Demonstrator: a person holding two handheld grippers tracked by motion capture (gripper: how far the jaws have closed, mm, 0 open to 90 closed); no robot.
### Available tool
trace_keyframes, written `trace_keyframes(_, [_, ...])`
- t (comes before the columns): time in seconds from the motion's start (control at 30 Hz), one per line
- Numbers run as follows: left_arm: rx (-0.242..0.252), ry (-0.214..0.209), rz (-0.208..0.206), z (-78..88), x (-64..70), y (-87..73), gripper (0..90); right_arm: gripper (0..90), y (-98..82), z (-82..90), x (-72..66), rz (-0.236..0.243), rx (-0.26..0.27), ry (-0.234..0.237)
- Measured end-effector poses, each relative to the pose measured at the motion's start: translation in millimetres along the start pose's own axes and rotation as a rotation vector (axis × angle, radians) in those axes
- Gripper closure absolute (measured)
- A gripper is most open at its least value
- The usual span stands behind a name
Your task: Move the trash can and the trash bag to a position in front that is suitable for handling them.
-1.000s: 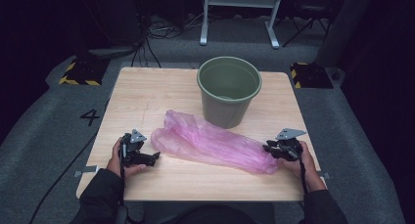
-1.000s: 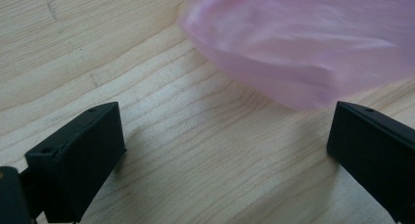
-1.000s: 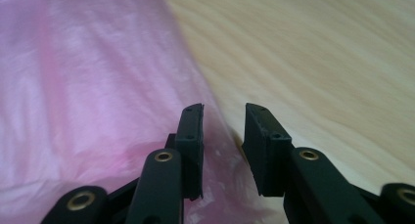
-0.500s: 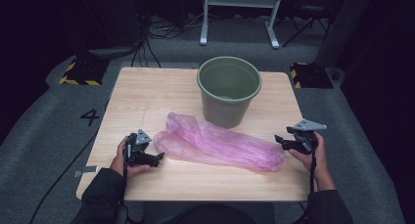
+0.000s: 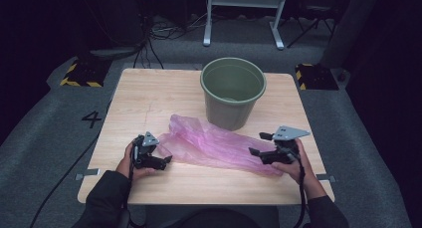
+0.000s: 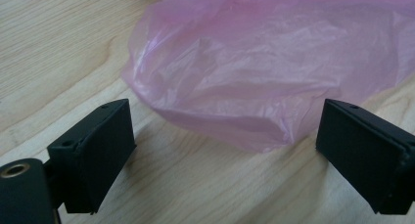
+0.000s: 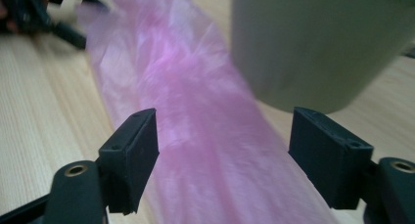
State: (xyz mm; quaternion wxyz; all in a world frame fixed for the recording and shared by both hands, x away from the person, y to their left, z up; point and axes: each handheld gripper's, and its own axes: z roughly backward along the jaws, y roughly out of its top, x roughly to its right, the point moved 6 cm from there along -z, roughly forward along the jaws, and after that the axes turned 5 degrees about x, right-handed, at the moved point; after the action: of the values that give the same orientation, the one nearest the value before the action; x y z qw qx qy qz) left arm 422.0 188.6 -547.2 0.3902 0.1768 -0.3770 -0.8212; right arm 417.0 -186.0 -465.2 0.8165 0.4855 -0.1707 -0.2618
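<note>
High view shows me the pink plastic bag (image 5: 219, 147) lying limp across the bench (image 5: 149, 96) before the green bucket (image 5: 232, 92), light, slippery film best pinched at its ends, left tool (image 5: 166, 160) gaping, right tool (image 5: 259, 144) just opened, both empty.

The pink plastic bag (image 5: 214, 147) lay crumpled and flat on the table's near half, stretching left to right, translucent, its far edge touching the green bucket (image 5: 232, 93).
</note>
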Motion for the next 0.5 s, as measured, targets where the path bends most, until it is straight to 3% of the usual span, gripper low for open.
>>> trace_keyframes(0.1, [-0.001, 0.004, 0.002, -4.1, 1.1, 3.3, 5.2, 24.8, -3.7, -19.6, -21.0, 0.035, -0.045, 0.033])
trace_keyframes(0.13, [-0.001, 0.006, 0.004, -6.0, 1.5, 4.7, 5.2, 24.8, -3.7, -19.6, -21.0, 0.035, -0.045, 0.033])
trace_keyframes(0.17, [-0.010, 0.016, 0.011, -10.6, 2.5, 8.3, 3.1, 25.3, -7.7, -33.2, -31.2, 0.066, -0.076, 0.041])
trace_keyframes(0.3, [-0.014, 0.022, 0.017, -16.6, 8.0, 13.6, 2.5, 25.5, -15.7, -53.2, -41.4, 0.094, -0.116, 0.034])
trace_keyframes(0.5, [-0.013, 0.019, 0.022, -25.0, 13.2, 20.3, 2.1, 23.2, -20.8, -60.0, -49.5, 0.080, -0.126, 0.047])
